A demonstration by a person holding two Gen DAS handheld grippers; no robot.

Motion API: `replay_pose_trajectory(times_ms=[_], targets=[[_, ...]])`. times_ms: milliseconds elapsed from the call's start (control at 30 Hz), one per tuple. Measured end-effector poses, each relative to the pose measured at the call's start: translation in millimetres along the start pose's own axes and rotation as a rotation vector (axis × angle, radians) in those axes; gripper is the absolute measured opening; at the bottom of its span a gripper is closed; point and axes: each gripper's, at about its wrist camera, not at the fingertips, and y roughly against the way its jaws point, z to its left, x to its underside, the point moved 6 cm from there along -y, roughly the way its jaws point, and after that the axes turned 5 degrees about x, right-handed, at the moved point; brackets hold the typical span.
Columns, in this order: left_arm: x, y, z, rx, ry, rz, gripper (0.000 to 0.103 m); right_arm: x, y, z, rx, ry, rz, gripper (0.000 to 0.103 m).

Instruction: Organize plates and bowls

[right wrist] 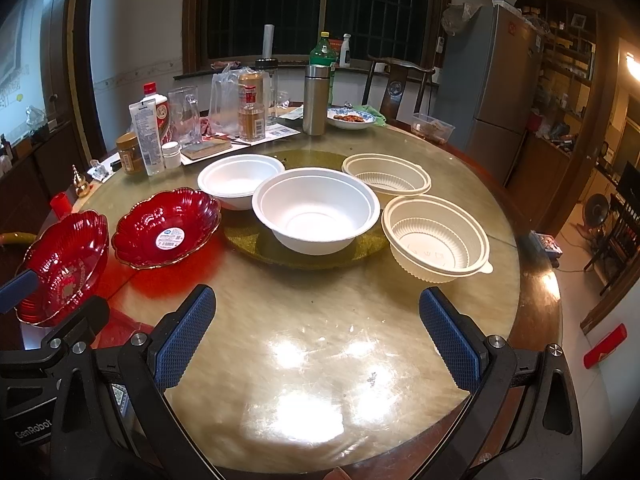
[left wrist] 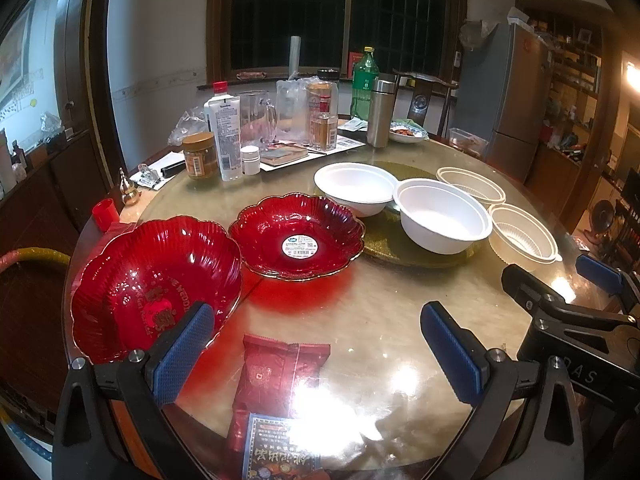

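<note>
Two red scalloped glass plates lie on the round table: one at the left edge [left wrist: 152, 288] [right wrist: 64, 268] and one with a white sticker [left wrist: 296, 236] [right wrist: 166, 228]. Two white bowls [left wrist: 356, 188] [left wrist: 442, 216] stand behind them; in the right wrist view they are the far bowl [right wrist: 240, 178] and the near bowl [right wrist: 316, 210]. Two cream ribbed containers [right wrist: 386, 174] [right wrist: 436, 236] sit to the right. My left gripper [left wrist: 316, 344] is open above the table, its left finger just in front of the left red plate. My right gripper [right wrist: 316, 332] is open over bare tabletop, holding nothing.
Bottles, jars, a steel flask [right wrist: 315, 98] and a dish of food [right wrist: 352, 118] crowd the table's far side. A red packet [left wrist: 280, 376] and a printed card lie under the left gripper. A gold mat [right wrist: 304, 248] sits under the near white bowl. A fridge [right wrist: 500, 92] stands at the right.
</note>
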Motion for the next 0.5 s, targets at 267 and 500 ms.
replay_pose_trajectory(times_ms=[267,500], targets=[[0,1,1,0.000,0.001,-0.002,0.103,2,0,2,-0.002,-0.002,-0.001,0.103],[-1,29,36,0.002,0.047,-0.041,0.103,-4,1,32,-0.201,-0.025,0.075,0.103]])
